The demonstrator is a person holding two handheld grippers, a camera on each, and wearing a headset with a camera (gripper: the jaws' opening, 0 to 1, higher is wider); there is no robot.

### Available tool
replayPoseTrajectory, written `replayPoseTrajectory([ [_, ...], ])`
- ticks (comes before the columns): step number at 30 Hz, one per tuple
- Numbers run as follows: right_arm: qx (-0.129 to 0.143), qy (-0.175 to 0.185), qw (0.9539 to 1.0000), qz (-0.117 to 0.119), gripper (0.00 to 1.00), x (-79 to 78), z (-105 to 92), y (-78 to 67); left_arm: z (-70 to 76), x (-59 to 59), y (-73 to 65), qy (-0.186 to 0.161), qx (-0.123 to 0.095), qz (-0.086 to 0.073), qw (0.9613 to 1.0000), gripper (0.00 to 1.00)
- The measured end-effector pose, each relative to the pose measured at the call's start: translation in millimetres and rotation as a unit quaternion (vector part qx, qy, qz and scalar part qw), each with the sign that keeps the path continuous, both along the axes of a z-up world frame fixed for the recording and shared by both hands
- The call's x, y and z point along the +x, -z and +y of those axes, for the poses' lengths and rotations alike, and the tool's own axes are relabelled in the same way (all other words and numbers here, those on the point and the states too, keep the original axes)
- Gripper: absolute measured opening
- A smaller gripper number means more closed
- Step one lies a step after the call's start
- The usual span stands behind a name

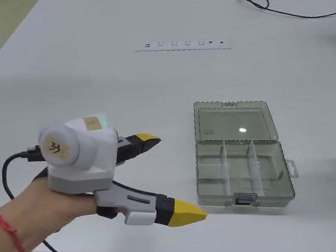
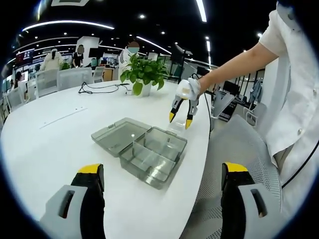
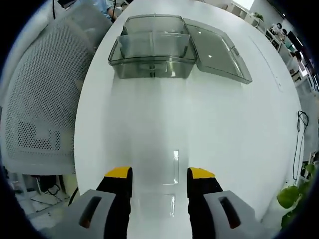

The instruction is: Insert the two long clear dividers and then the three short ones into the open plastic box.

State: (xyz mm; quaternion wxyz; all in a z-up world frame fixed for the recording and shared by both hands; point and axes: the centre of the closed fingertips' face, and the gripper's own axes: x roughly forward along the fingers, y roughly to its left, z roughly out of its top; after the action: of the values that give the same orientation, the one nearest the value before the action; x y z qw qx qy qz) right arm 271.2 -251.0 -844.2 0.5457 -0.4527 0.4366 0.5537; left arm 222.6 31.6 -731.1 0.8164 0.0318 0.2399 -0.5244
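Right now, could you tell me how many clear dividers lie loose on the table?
2. Both lie on the table between the right gripper's jaws: the farther divider near the tips, the nearer divider further back. Others, being clear, may go unseen.

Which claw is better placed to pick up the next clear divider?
Right. The right claw is open, and clear dividers lie on the table just ahead between its jaws. The left claw, also open, sits on the opposite side of the box, away from them.
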Motion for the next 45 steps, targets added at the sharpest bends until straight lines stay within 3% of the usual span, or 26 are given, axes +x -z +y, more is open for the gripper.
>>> replayPoseTrajectory([
  [7,-0.016,-0.018,0.9997,0.0,0.42,-3.5,-5.5,6.8,-1.5,1.9,-0.3,0.001,-0.002,0.0,1.0,1.0],
  [12,-0.013,-0.014,0.9998,0.001,0.4,-3.0,-6.9,4.7,-1.8,2.9,0.0,0.003,0.0,0.0,1.0,1.0],
  [16,-0.013,-0.011,0.9999,-0.001,0.33,-2.4,-8.1,4.6,-2.1,2.2,0.5,0.006,0.002,0.0,1.0,1.0],
  [25,-0.017,-0.002,0.9998,-0.008,0.33,-1.8,-8.1,3.1,-3.1,1.2,-2.5,0.009,0.001,-0.001,1.0,1.0],
  [33,0.015,0.015,0.9993,-0.032,0.33,-1.5,8.2,-22.9,-7.1,2.8,-12.7,0.011,-0.01,0.001,0.9999,0.99],
  [35,0.027,0.014,0.9984,-0.047,0.33,-1.0,17.2,-37.7,-10.9,5.0,-19.1,0.011,-0.017,0.0,0.9998,1.0],
  [37,0.039,0.013,0.9977,-0.054,0.33,1.7,22.1,-37.8,-14.7,7.6,-24.3,0.009,-0.028,0.004,0.9996,1.0],
  [42,0.054,0.001,0.9951,-0.084,0.33,-4.0,45.0,-75.4,-25.7,12.2,-33.8,0.012,-0.045,0.008,0.9989,0.98],
  [45,0.062,-0.007,0.9931,-0.1,0.33,-8.4,59.0,-95.4,-35.9,15.5,-44.2,0.001,-0.076,0.024,0.9968,0.96],
])
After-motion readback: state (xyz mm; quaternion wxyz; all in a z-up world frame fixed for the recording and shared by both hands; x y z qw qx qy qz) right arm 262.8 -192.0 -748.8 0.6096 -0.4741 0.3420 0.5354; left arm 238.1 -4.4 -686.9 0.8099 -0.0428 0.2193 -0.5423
